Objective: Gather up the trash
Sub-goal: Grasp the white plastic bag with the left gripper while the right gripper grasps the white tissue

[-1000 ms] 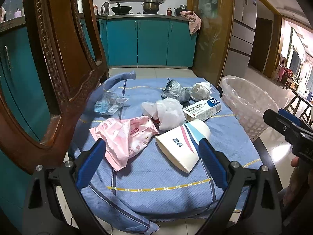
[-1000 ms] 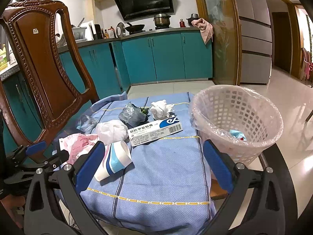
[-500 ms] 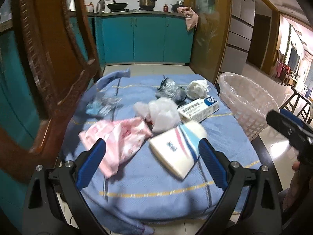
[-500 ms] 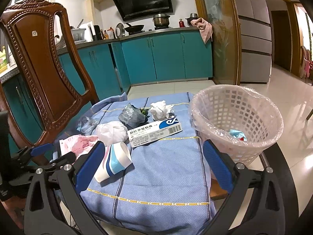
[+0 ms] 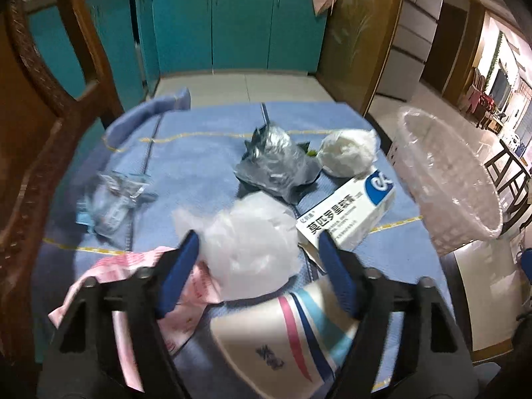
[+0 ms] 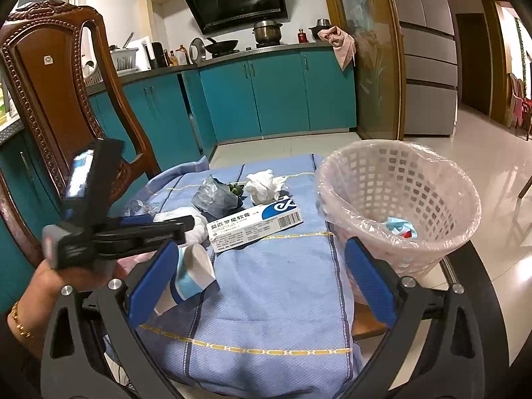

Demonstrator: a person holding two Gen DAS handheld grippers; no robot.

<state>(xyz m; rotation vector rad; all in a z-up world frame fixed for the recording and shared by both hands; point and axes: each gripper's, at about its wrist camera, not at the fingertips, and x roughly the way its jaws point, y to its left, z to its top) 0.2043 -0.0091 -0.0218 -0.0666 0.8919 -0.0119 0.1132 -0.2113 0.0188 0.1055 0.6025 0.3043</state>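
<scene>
Trash lies on a blue cloth (image 6: 266,282). My left gripper (image 5: 257,257) is open, its jaws on either side of a crumpled white plastic bag (image 5: 252,249). Near it lie a pink wrapper (image 5: 133,276), a striped paper cup (image 5: 282,332), a white and blue medicine box (image 5: 349,212), a grey foil bag (image 5: 276,163), a tissue wad (image 5: 349,153) and a clear wrapper (image 5: 113,196). My right gripper (image 6: 259,279) is open and empty above the cloth's front. The cup (image 6: 193,272), box (image 6: 256,229) and lined white basket (image 6: 399,199) show there too.
A carved wooden chair (image 6: 56,99) stands at the left of the table. The basket (image 5: 449,173) sits at the table's right edge and holds a blue scrap (image 6: 399,226). Teal kitchen cabinets (image 6: 266,99) are behind.
My left gripper has moved forward and down over the cloth, so its jaws now flank the white plastic bag. The right gripper has barely moved.
</scene>
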